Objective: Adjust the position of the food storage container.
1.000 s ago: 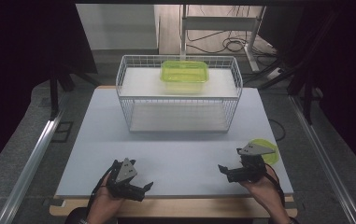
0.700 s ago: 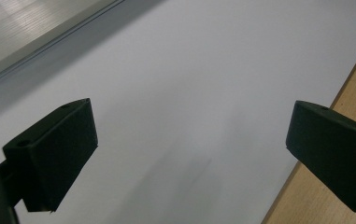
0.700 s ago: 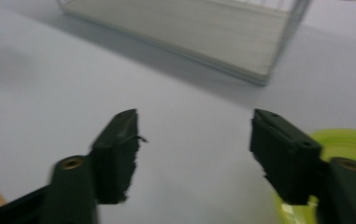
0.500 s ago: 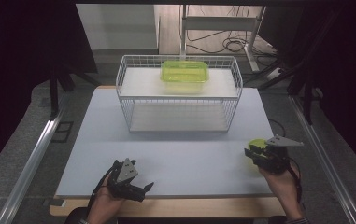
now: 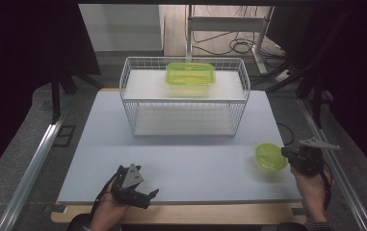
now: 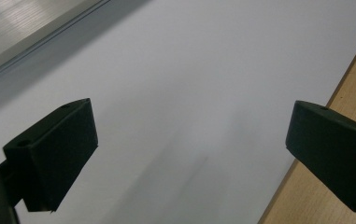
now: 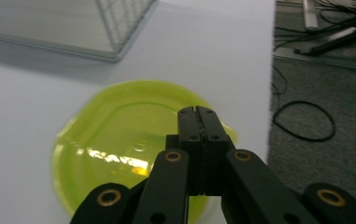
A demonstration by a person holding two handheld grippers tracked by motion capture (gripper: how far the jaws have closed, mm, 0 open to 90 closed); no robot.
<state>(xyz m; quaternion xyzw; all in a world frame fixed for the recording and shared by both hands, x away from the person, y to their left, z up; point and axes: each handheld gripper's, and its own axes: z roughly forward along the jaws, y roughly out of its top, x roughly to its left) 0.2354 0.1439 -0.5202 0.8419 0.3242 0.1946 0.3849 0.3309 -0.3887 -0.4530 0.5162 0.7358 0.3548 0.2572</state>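
Near the right edge of the counter (image 5: 181,159), toward its front corner, the green lid (image 5: 270,156) is lying flat, and the right gripper (image 7: 198,112) is hovering just over its near rim. Its jaws have just been closing and are now pressed together with nothing between them, so the lid is not being held. Pushing forward from this position is likely to go wrong: closed jaws would be shoving the light lid across the smooth surface rather than gripping it, and a sideways nudge could be sending it off the right edge onto the floor. The matching green container (image 5: 190,73) is sitting well apart on top of the wire basket (image 5: 185,103). At the front left corner, the left gripper (image 6: 189,140) is resting with its jaws standing wide and empty.
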